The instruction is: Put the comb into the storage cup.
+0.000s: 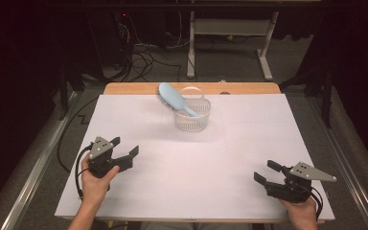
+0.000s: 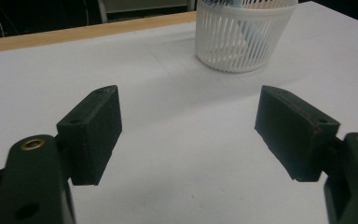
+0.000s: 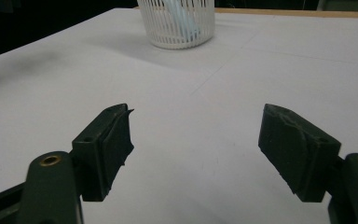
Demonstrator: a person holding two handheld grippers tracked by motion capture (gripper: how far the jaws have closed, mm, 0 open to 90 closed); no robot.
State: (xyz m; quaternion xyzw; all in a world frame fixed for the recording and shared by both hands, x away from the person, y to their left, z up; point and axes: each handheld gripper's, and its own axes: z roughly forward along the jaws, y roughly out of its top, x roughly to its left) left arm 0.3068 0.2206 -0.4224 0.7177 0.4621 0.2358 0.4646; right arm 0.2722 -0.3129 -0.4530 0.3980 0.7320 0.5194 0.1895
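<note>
High view first: I see the table (image 1: 139, 201) under its white sheet, and at twelve o'clock, near the far edge, a white slatted basket (image 1: 192, 120). A light blue hairbrush (image 1: 171, 97) stands in it handle down, its bristled head leaning out over the rim toward ten o'clock. My left gripper (image 1: 124, 152) sits at about eight o'clock, jaws apart with nothing between them; my right gripper (image 1: 264, 173) sits at about four o'clock, jaws likewise apart and empty. Both are well apart from the basket.

From the left gripper view the basket (image 2: 240, 39) lies ahead at one o'clock; from the right gripper view it (image 3: 177, 25) lies ahead at eleven o'clock.

I judge this a rest pose with the brush already in the basket, or a pick not yet begun. If I go for the brush, I need to reach forward to the head, close across its narrow sides, and lift straight up so the basket does not tip.
</note>
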